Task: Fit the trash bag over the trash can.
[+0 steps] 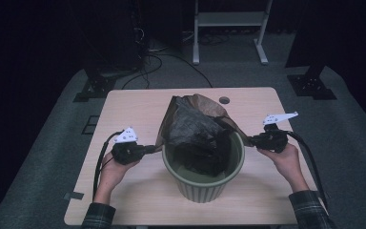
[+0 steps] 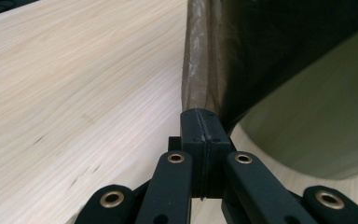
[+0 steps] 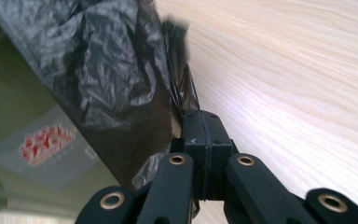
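Observation:
A green ribbed bin [image 1: 203, 183] stands at the middle of the wooden table [image 1: 133, 107]. A dark, see-through plastic bag [image 1: 195, 126] hangs into it and rises crumpled above its far rim. My left gripper [image 1: 153, 149] is at the bin's left side, shut on the bag's edge [image 2: 196, 74]. At the bin's right side my right gripper [image 1: 249, 140] is shut on the opposite edge of the bag [image 3: 179, 88]. The bin's wall [image 2: 317, 126] fills the right of the left gripper view. A white label with red print [image 3: 46, 140] shows on the bin in the right gripper view.
A small round hole [image 1: 224, 100] sits in the table behind the bin. Beyond the table, a white frame [image 1: 228, 28] and cables [image 1: 162, 59] lie on the grey floor. Bare tabletop lies to both sides of the bin.

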{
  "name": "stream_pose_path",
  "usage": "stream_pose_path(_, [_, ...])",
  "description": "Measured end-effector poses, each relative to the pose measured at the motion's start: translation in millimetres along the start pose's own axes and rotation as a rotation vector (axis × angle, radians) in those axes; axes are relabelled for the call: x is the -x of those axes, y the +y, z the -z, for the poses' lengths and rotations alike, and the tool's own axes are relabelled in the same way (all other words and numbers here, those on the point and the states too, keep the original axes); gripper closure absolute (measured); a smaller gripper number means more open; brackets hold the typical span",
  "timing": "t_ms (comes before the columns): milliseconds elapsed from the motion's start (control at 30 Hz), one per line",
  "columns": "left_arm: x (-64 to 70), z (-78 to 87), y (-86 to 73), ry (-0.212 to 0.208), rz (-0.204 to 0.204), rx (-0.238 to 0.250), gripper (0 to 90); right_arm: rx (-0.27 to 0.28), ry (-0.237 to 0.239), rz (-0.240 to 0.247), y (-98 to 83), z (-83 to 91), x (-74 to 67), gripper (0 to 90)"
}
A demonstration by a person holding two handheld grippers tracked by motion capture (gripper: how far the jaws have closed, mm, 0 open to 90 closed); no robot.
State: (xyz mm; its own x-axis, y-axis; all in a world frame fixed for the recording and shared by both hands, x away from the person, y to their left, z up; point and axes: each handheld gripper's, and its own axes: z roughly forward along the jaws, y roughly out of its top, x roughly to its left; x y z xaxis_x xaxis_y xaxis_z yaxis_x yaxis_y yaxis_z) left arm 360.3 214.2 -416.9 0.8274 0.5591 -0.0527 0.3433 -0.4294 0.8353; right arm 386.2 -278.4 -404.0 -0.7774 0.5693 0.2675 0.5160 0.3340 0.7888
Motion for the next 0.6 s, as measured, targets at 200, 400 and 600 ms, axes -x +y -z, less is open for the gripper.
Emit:
stream_pose_path(200, [-7.0, 22.5, 1.4, 0.014, 0.035, 0.103, 75.2, 0.044, -0.010, -0.017, -5.2, 20.0, 6.1, 68.4])
stream_pose_path(400, [-1.6, 39.7, 23.9, -0.041, 0.005, 0.230, 53.7, 0.234, 0.018, -0.052, 12.6, 52.9, 8.8, 52.8])
stream_pose_path(600, [5.8, 44.1, 46.4, -0.108, -0.026, 0.333, 47.7, 0.281, 0.058, 0.016, 52.8, 50.0, -3.4, 51.2])
